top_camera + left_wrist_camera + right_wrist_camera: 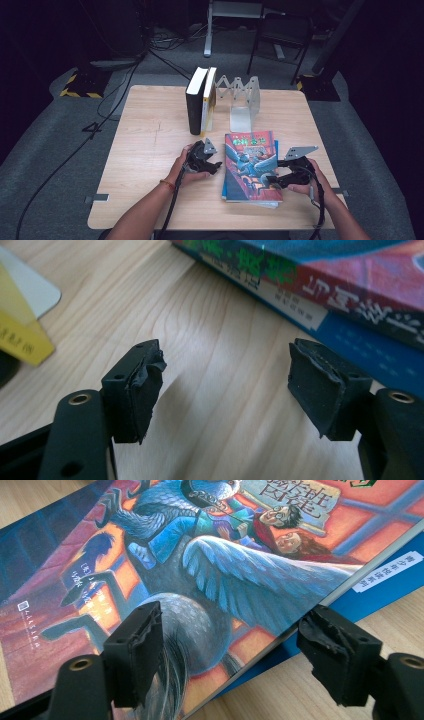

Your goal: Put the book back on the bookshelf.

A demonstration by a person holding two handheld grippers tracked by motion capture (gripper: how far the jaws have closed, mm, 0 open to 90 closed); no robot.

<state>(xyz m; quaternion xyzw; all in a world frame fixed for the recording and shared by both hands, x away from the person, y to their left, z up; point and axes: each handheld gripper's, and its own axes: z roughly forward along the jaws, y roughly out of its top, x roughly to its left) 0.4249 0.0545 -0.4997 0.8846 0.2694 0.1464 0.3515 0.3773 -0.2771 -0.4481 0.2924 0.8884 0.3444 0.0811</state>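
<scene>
Both sets of fingers gape, holding nothing: the left gripper beside the illustrated book, the right gripper straddling its corner on the desk.

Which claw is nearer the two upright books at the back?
Left. The left claw sits just in front of the upright books; the right claw is farther off, at the right edge of the flat red book.
</scene>
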